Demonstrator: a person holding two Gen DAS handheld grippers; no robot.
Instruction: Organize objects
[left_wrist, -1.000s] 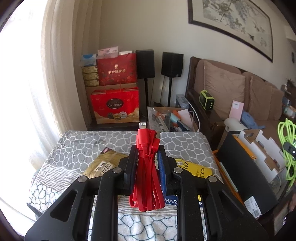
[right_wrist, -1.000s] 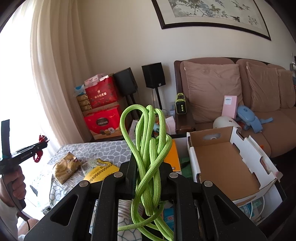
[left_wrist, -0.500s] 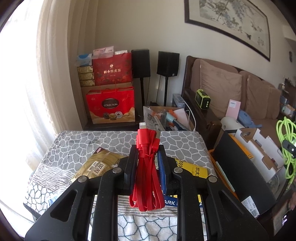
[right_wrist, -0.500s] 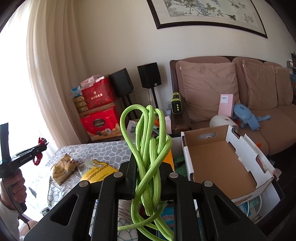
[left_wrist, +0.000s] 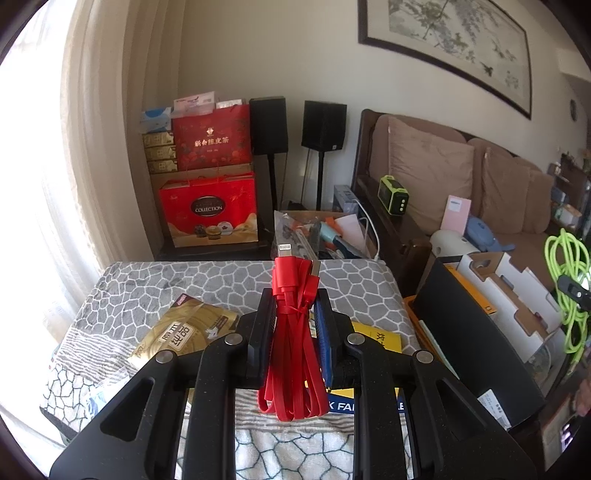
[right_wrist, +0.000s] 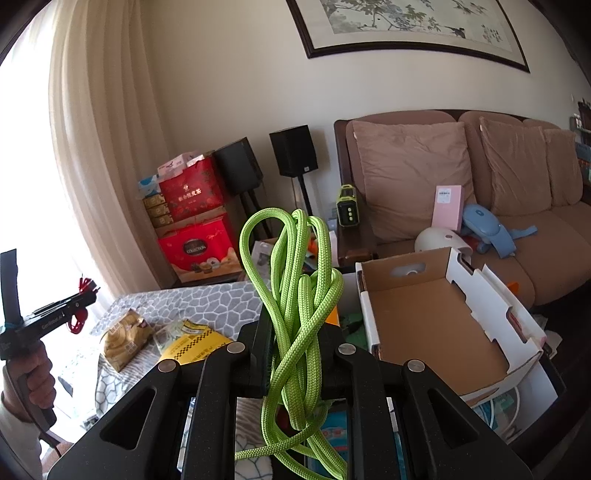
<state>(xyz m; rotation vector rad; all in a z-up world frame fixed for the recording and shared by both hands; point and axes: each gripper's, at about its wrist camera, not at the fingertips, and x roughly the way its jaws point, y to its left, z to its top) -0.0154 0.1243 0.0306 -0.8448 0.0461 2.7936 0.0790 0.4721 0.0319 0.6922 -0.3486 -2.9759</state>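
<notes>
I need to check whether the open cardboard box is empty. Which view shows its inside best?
The right wrist view: the open cardboard box shows its bare brown floor. The left wrist view catches only its white cut-out rim edge-on.

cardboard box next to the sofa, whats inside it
The cardboard box shows a bare brown floor with nothing lying on it. Its near left corner is hidden behind the right gripper and green rope.

Two snack packets (right_wrist: 125, 341) (right_wrist: 195, 343) lie on the bench (right_wrist: 207, 302), the open cardboard box (right_wrist: 439, 317) to its right, before the sofa (right_wrist: 517, 240).
</notes>
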